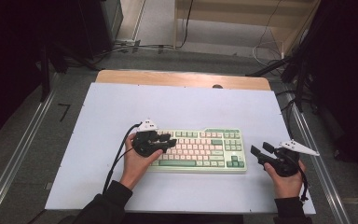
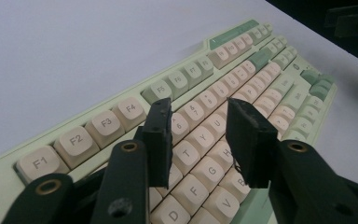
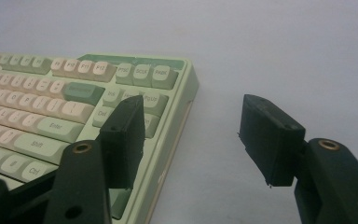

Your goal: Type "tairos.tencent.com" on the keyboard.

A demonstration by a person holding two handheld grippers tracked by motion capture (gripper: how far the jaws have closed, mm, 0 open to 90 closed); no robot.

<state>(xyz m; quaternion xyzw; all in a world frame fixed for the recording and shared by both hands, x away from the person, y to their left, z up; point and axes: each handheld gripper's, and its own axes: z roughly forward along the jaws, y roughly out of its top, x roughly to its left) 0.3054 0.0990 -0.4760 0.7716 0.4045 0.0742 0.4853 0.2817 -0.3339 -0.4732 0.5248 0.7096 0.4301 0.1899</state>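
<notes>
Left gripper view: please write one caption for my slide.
Open left claw poised over the letter keys of a pale green and cream keyboard.

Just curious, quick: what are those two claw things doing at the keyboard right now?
Left gripper: jaws open, nothing held, over the keyboard letter keys.
Right gripper: jaws open, nothing held, at the keyboard's right end.

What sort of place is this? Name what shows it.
Probably a lab or workshop set up for recording, not an office. A keyboard lies alone on a pale sheet over a wooden table, metal rails flank it, and loose cables trail over the grey floor.
</notes>
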